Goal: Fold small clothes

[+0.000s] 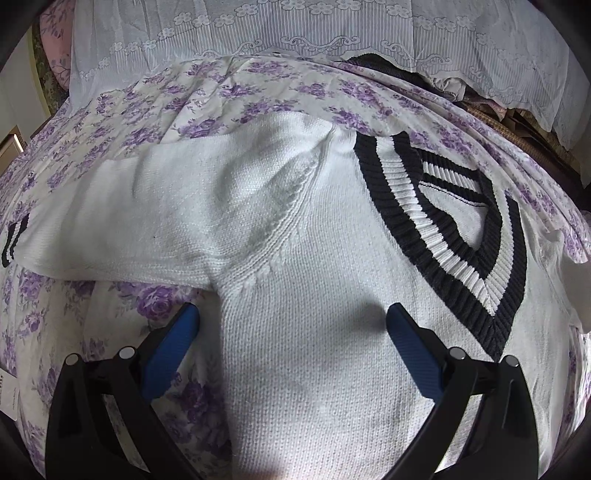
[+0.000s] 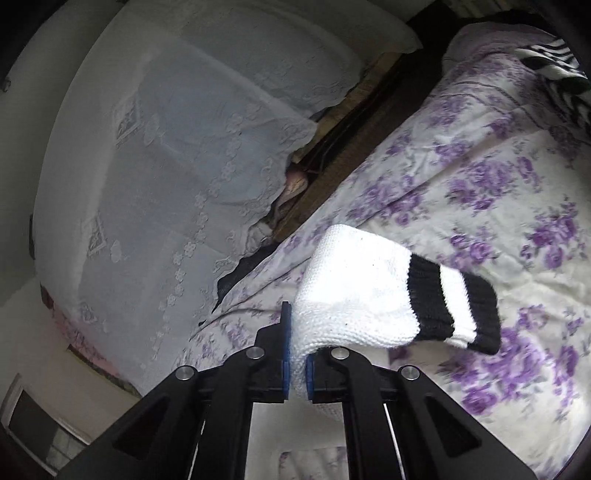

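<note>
A white knit sweater [image 1: 295, 332] with a black-and-white striped V-neck [image 1: 454, 236] lies flat on the purple-flowered bedspread [image 1: 147, 110]. One sleeve [image 1: 129, 206] stretches out to the left, its striped cuff at the picture's left edge. My left gripper [image 1: 291, 325] stands open just above the sweater's body; the left blue finger [image 1: 177, 350] is over the bedspread beside the sweater's edge, the right one over the knit. In the right wrist view my right gripper [image 2: 297, 358] is shut on the other sleeve [image 2: 354, 291], lifted off the bed with its striped cuff [image 2: 454, 306] hanging to the right.
White lace cloth [image 1: 295, 26] hangs along the far side of the bed, with a dark wooden edge [image 2: 351, 147] showing below it. A zebra-striped item [image 2: 554, 66] lies at the bed's far corner. The bedspread [image 2: 498, 184] beyond the lifted cuff is bare.
</note>
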